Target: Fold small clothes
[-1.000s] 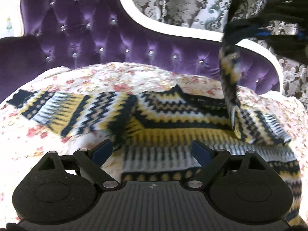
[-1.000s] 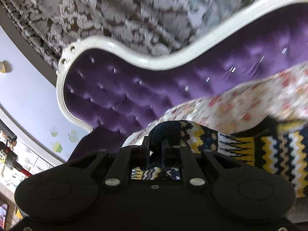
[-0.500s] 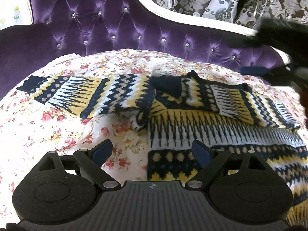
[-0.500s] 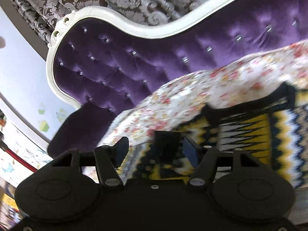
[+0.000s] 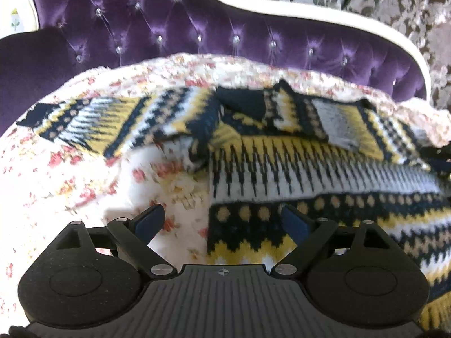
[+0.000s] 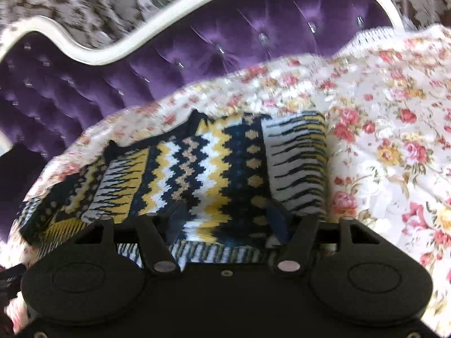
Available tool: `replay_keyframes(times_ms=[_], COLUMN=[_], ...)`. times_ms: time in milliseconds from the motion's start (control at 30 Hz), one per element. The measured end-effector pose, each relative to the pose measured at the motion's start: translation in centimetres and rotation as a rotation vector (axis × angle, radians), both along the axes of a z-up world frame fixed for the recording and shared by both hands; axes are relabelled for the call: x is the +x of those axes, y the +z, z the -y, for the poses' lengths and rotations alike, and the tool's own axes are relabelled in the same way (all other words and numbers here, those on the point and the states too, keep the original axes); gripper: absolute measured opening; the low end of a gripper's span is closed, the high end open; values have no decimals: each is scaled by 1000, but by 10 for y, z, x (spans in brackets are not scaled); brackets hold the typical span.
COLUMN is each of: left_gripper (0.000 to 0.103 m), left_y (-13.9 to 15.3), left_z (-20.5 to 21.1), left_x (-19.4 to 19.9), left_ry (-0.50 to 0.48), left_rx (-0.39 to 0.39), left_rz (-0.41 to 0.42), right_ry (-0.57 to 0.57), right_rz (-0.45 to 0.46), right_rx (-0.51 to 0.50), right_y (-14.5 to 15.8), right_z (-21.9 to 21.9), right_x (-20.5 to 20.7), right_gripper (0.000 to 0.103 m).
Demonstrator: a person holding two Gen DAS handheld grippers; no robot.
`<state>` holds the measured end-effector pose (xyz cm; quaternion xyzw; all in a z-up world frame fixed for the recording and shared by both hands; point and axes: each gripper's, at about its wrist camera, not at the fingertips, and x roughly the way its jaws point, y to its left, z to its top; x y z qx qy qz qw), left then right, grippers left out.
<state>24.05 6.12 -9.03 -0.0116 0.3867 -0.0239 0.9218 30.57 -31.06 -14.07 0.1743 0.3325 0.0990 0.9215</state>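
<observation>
1 second ago my right gripper (image 6: 225, 222) was pinched shut on the sleeve (image 5: 335, 124), holding it up at the upper right of the left view. Now that sleeve lies folded across the sweater (image 5: 324, 180), and the right jaws have let go and are closing again, the knit under them. My left gripper (image 5: 222, 222) has dropped a little, so the sweater's hem now fills the lower right of its frame.

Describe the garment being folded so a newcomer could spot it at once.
Below the purple tufted headboard lies a rose-printed bedspread. On it lies a knitted sweater, the only thing banded in navy, yellow and white zigzags.
</observation>
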Motion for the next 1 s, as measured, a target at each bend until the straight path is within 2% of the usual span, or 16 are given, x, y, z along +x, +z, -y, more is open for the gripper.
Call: replay_keyframes(times_ms=[67, 133, 167, 233, 300, 333, 400, 467, 633, 833, 1000], left_gripper=[90, 90, 90, 90, 91, 91, 93, 103, 102, 102, 102], left_y=[-5, -5, -3, 2, 10, 15, 26, 38, 60, 61, 50], left_z=[1, 1, 0, -5, -11, -16, -29, -44, -88, -148, -192], left_x=[0, -3, -3, -6, -8, -9, -9, -7, 7, 32, 52], left_ry=[-5, -11, -17, -38, -48, -46, -35, -19, 69, 193, 273], left_rx=[8, 2, -6, -31, -44, -50, -73, -102, -117, -176, -197], left_rz=[-11, -6, -4, 5, 26, 41, 78, 116, 147, 128, 101], right_ry=[13, 20, 22, 44, 62, 73, 92, 100, 95, 130, 156], right_rz=[7, 3, 10, 40, 57, 63, 77, 78, 53, 18, 28], right_rx=[-65, -123, -137, -139, -145, -137, -107, -96, -94, -50, -25], right_y=[3, 9, 14, 21, 30, 35, 44, 48, 42, 28, 26], right_z=[-9, -22, -29, -42, -59, -67, -82, -97, -131, -150, -152], right_x=[-3, -4, -7, -12, -18, -22, -30, -32, -40, -54, -70], right_gripper=[65, 72, 78, 83, 99, 103, 103, 103, 103, 103, 103])
